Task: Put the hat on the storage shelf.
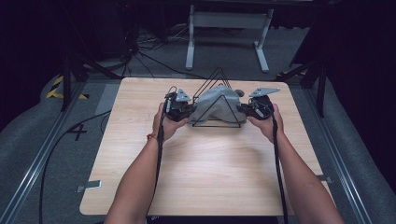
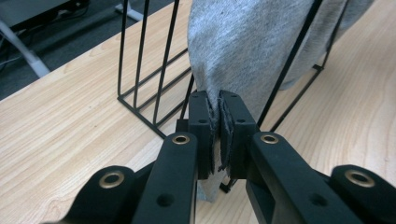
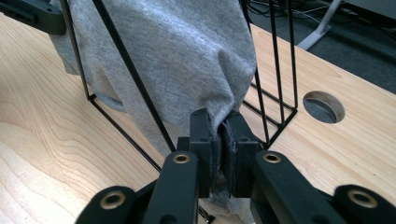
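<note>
Left gripper (image 1: 187, 111): we see its 2 jaws pinched nearly together on an edge of the grey cloth (image 1: 215, 105), fabric squeezed betw. the pads and a bit hanging out below them. In the left gripper view (image 2: 216, 126) the cloth (image 2: 252, 46) rises from the jaws and drapes over the black wire rack (image 2: 140, 70). Right gripper (image 1: 246, 109) does the same on the opp. side: jaws almost closed, a fold of cloth clamped betw. them, seen close in the right gripper view (image 3: 218, 140).

The cloth (image 3: 163, 60) sits draped across the triangular wire rack (image 1: 217, 79), which stands upright near the far-middle of the wooden table (image 1: 201, 172). We see rack wires (image 3: 271, 56) running both in front of and behind the fabric, so part of it lies inside the frame. Both hands are level w/ the rack's base, 1 on each side, grippers pointing inward toward ea. other. A round hole in the tabletop (image 3: 323, 106) lies just beyond the rack on the right gripper's side.
</note>
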A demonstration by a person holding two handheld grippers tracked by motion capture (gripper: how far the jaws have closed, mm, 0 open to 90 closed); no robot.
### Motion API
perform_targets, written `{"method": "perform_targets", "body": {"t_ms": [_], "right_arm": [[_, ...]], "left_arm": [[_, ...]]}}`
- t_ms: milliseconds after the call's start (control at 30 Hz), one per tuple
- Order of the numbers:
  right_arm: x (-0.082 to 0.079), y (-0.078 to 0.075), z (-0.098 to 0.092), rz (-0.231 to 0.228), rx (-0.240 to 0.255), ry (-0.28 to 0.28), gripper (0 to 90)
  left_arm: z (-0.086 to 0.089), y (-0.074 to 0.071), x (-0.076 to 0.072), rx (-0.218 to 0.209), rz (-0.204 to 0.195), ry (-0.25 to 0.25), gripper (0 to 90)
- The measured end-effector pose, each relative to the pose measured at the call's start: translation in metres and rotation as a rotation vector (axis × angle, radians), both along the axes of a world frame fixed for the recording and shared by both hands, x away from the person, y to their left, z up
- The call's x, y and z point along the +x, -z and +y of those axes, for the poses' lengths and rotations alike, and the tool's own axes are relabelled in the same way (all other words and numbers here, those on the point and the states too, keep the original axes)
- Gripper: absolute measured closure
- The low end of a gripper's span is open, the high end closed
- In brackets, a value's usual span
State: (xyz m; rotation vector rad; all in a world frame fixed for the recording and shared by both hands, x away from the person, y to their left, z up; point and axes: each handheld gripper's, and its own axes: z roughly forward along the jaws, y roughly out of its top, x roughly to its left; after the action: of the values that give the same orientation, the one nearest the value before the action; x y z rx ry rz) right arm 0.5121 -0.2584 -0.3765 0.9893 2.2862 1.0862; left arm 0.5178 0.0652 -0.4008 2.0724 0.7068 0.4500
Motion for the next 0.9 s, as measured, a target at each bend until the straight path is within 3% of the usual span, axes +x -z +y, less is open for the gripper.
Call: {"method": "perform_targets", "body": {"t_ms": [233, 567, 733, 900], "right_arm": [[-0.008, -0.009, -0.01, -0.018, -0.007, 0.008, 74.0], [-0.033, -0.026, -0.031, -0.06, -0.027, 0.011, 71.6], [-0.049, -0.029, -0.042, -0.062, -0.034, 0.004, 68.7], [-0.073, -0.025, -0.056, -0.069, -0.047, -0.005, 62.7]], "left_arm": [[0.019, -0.008, -0.013, -0.013, -0.025, 0.003, 74.8], [0.041, -0.019, -0.041, 0.058, -0.061, 0.024, 70.7], [0.054, -0.017, -0.058, 0.071, -0.04, 0.021, 64.3], [0.069, -0.005, -0.077, 0.125, -0.033, 0.021, 58.2]]}}
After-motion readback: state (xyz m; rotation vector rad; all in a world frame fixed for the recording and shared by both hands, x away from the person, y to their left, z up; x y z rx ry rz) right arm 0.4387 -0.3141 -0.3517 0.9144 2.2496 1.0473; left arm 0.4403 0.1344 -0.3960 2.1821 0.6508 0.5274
